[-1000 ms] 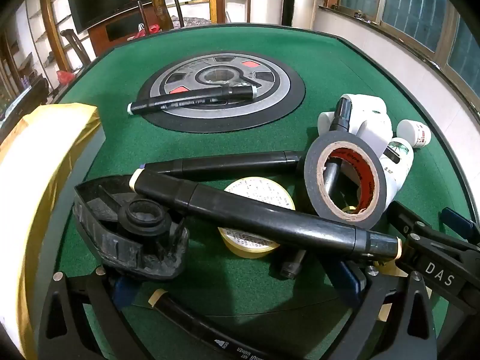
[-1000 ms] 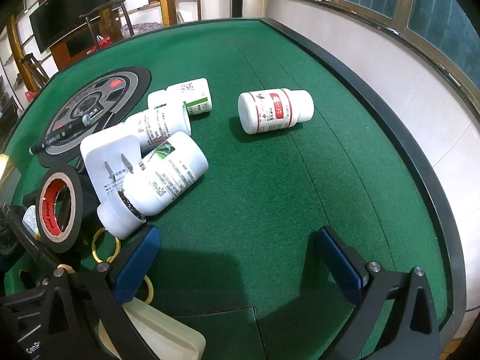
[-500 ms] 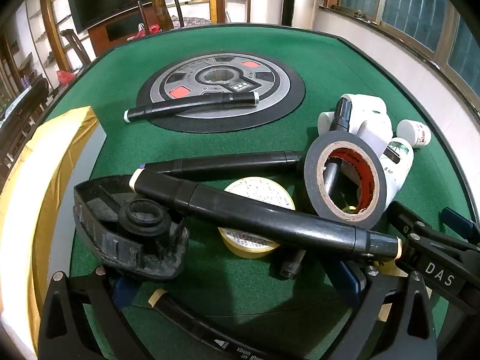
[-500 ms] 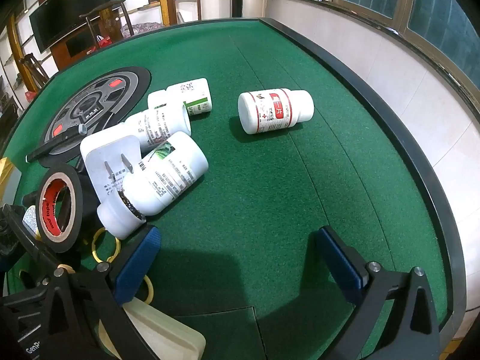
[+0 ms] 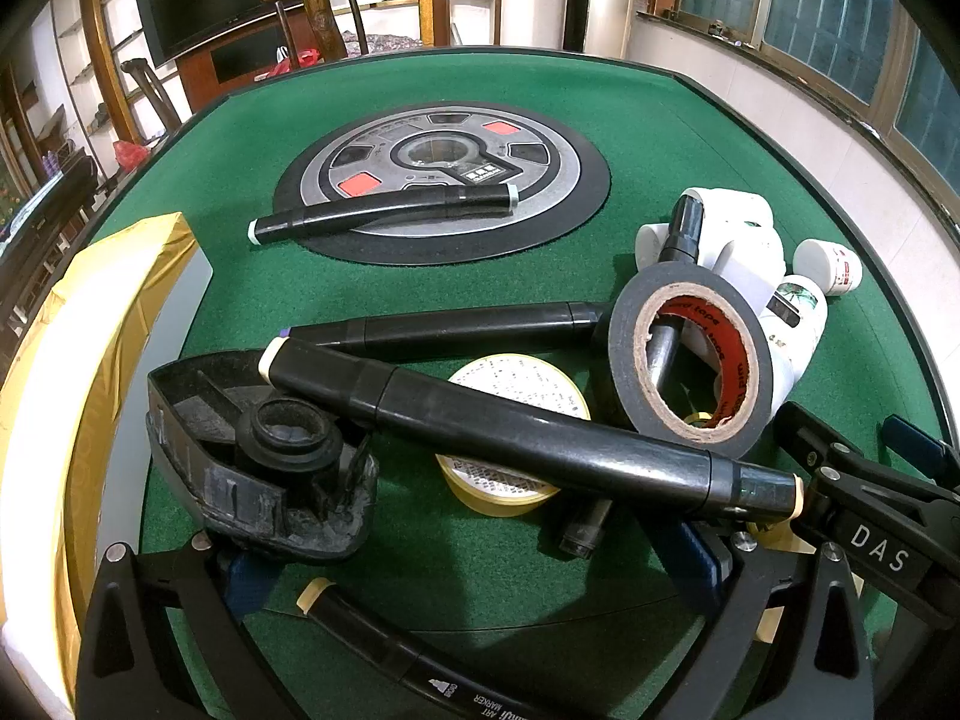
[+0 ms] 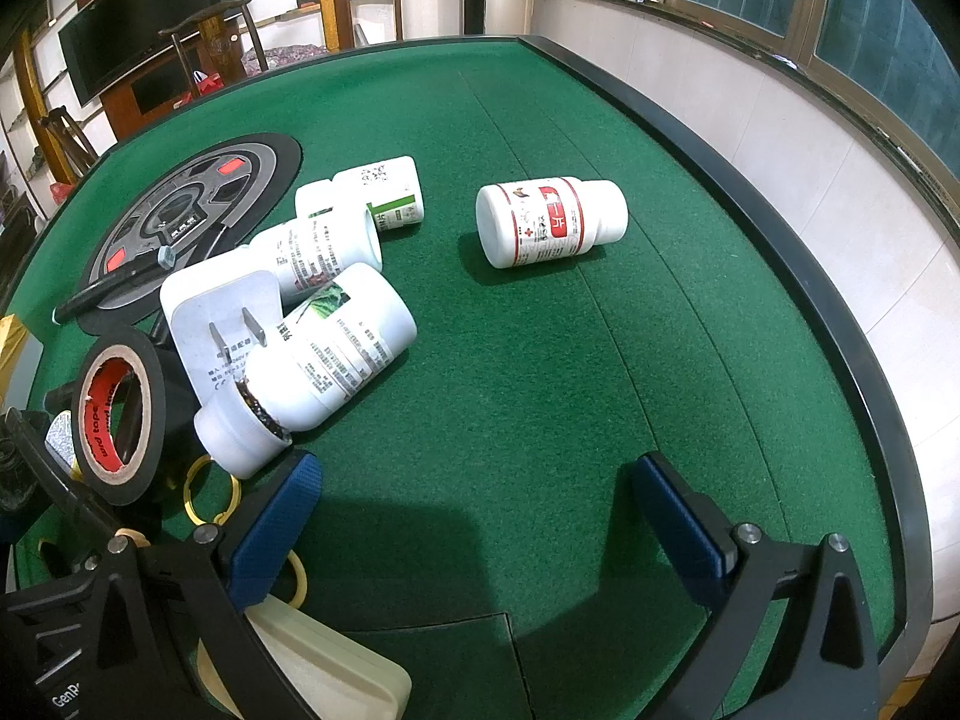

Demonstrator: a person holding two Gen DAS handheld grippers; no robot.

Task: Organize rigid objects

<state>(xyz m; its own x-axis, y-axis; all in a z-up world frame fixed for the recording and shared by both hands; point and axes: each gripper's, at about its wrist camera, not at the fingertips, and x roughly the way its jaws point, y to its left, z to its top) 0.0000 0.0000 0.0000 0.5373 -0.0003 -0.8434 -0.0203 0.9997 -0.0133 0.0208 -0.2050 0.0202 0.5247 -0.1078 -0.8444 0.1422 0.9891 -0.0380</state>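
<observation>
A heap of black markers lies on the green table: a thick marker point(image 5: 528, 438) rests across a yellow tape roll point(image 5: 516, 384) and a black plastic piece point(image 5: 264, 468), with a second marker point(image 5: 456, 330) behind it. A black tape roll point(image 5: 627, 324) leans on white bottles point(image 5: 798, 312). My left gripper point(image 5: 474, 570) is open just short of the heap, above another marker point(image 5: 384, 648). My right gripper point(image 6: 480, 531) is open over bare felt. A tipped open bottle point(image 6: 342, 360) lies ahead to its left and a red-labelled bottle point(image 6: 552, 228) farther ahead.
One marker point(image 5: 384, 213) lies on the grey-and-black disc point(image 5: 540, 180) at the table's centre. A gold box point(image 5: 108, 312) stands at the left edge. A white plug adapter point(image 6: 222, 324), yellow rings point(image 6: 210, 492) and a cream box point(image 6: 336, 672) sit near the right gripper. The table's raised black rim point(image 6: 780, 276) curves along the right.
The marker on the disc has shifted slightly nearer to me. The gold box at the left has moved back toward the frame edge. Both grippers have held still.
</observation>
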